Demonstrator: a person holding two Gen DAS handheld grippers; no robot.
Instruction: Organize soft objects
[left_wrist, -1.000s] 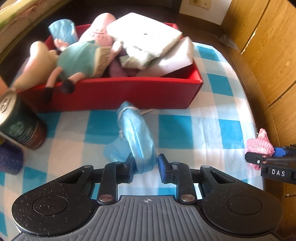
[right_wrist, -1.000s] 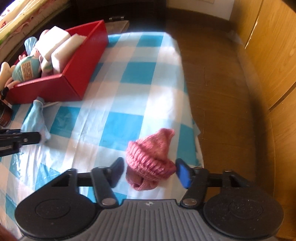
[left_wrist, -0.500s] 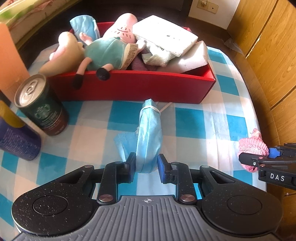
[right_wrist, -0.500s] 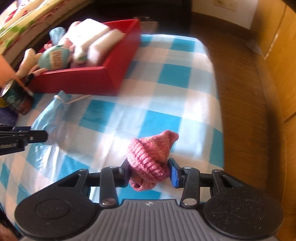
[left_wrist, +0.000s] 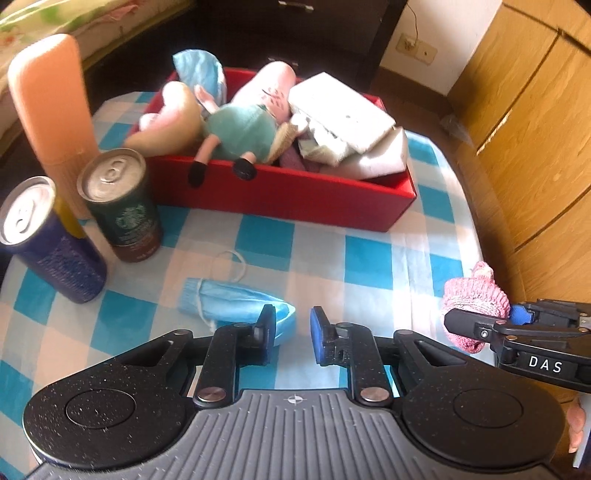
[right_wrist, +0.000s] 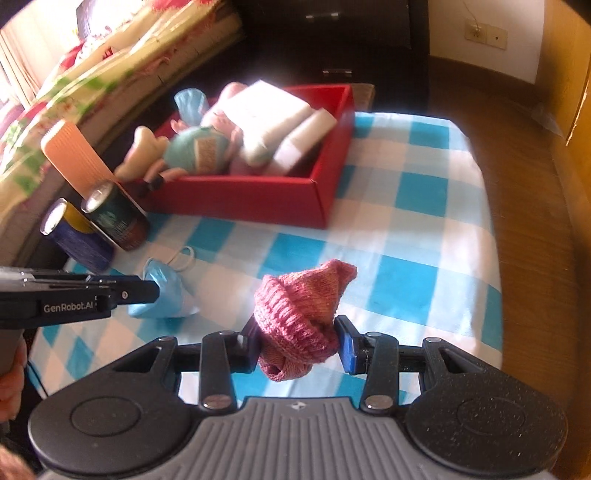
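Left gripper (left_wrist: 293, 334): fingers are seen parted with a bare gap between them; nothing is grasped. The left finger is seen against the near end of the face mask; contact cannot be told.
Right gripper (right_wrist: 298, 341): clenched on the pink knitted hat (right_wrist: 301, 314), which is pinched at its ribbed brim and held above the checked tablecloth (right_wrist: 424, 206), near the cloth's right edge.
Face mask (left_wrist: 231, 304): blue, laid crumpled on the tablecloth near its front edge, its white ear loop (left_wrist: 231, 264) spread on the cloth towards the red box.
Red box (left_wrist: 295, 194): set at the far edge of the tablecloth; it is filled with a stuffed doll (left_wrist: 236, 138) in a teal dress, white sponges (left_wrist: 343, 122) and a second blue mask (left_wrist: 199, 70).
Left edge of the tablecloth: a green can (left_wrist: 120, 205), a dark blue can (left_wrist: 44, 240) and an orange tube (left_wrist: 53, 103) are stood upright, close together.
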